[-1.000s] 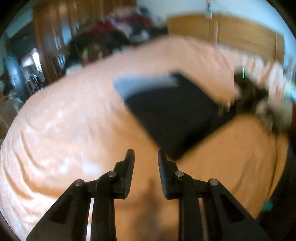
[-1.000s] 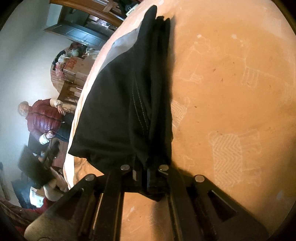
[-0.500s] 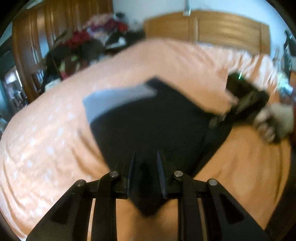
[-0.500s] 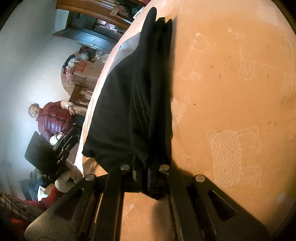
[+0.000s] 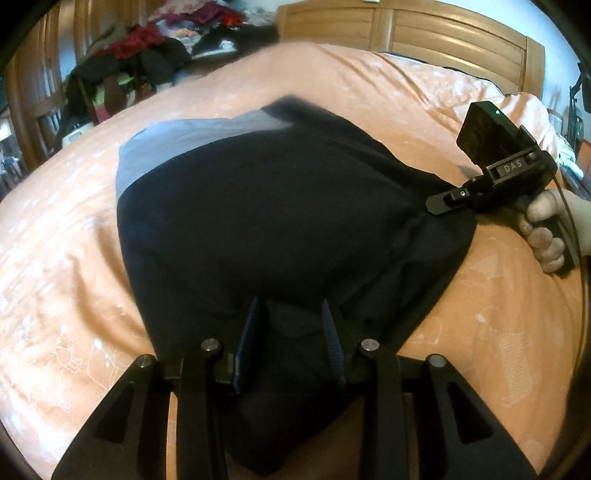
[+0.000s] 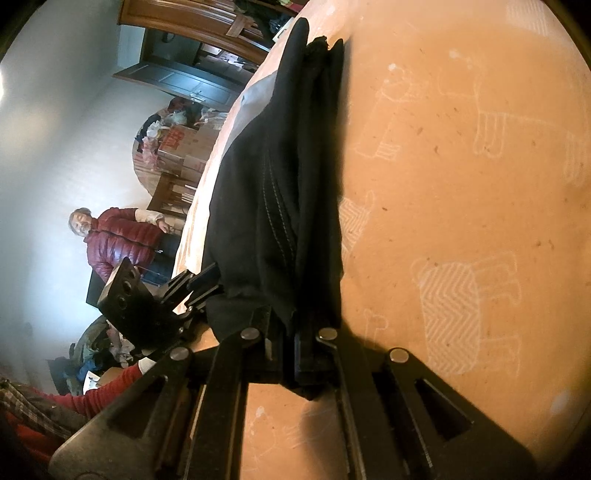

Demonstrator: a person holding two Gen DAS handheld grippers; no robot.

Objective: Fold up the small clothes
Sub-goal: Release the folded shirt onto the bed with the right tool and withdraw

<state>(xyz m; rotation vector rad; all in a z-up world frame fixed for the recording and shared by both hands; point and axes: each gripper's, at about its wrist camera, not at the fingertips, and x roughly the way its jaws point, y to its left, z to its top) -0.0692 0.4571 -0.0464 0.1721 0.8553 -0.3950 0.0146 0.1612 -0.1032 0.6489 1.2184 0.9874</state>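
Observation:
A black garment (image 5: 258,221) with a grey waistband (image 5: 177,140) lies folded on the orange bed sheet (image 5: 66,258). My left gripper (image 5: 291,321) is open, its two fingers straddling the garment's near corner, with cloth lying between them. My right gripper (image 6: 291,332) is shut on the bunched black garment (image 6: 266,184) at its edge, which lifts in stacked layers off the sheet. In the left wrist view the right gripper (image 5: 436,203) pinches the garment's right side, held by a hand (image 5: 543,229). The left gripper (image 6: 207,280) shows at the cloth's left side in the right wrist view.
A wooden headboard (image 5: 406,33) runs along the far side of the bed. A pile of clothes (image 5: 147,48) sits at the back left. A person in a red jacket (image 6: 118,236) stands beyond the bed, near boxes and a door. Printed sheet (image 6: 461,184) spreads to the right.
My left gripper has moved forward across the sheet until its open fingers straddle the garment's near corner. The right gripper has stayed clamped on the cloth.

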